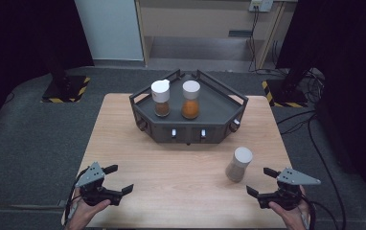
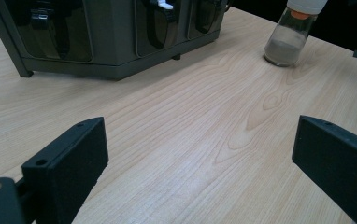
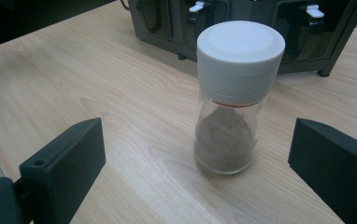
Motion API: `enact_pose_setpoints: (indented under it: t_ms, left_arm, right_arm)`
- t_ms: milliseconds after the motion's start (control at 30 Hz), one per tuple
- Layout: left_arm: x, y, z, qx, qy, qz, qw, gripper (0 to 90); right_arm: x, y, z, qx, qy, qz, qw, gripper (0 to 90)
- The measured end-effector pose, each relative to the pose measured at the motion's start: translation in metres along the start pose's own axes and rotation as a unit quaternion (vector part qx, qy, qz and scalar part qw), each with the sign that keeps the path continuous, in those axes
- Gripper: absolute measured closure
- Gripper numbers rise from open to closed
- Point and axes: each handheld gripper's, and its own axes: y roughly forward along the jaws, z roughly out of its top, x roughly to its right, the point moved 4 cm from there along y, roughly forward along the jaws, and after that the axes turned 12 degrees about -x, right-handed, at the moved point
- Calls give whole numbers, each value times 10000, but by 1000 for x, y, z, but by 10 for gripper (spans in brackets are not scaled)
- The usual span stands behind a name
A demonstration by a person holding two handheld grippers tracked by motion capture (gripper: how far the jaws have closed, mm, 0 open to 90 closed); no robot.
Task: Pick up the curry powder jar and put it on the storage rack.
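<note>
We hold the right gripper [image 1: 258, 181] at the near right of the table [image 1: 123, 143], jaws wide apart and empty, just short of the grey spice jar [image 1: 238, 164] standing upright near the rack [image 1: 219, 115]. Our left gripper [image 1: 120, 178] waits near left, jaws equally wide, gripping nothing.

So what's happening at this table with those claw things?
A person holds a two-jaw gripper in each hand over a wooden table. Both are open and empty. The right gripper is lined up on a white-capped glass spice jar of grey powder standing upright on the table, not yet gripped. The left gripper hovers apart. Two similar jars, one brown and one orange, stand on a dark grey rack.
</note>
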Motion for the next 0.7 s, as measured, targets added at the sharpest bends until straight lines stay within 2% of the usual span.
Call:
enact_pose_setpoints:
  t_ms: [700]
  left_arm:
    - [0,0,0,8,-11,3,10000,29]
  right_arm:
    - [-1,-1,0,54,25,-23,10000,48]
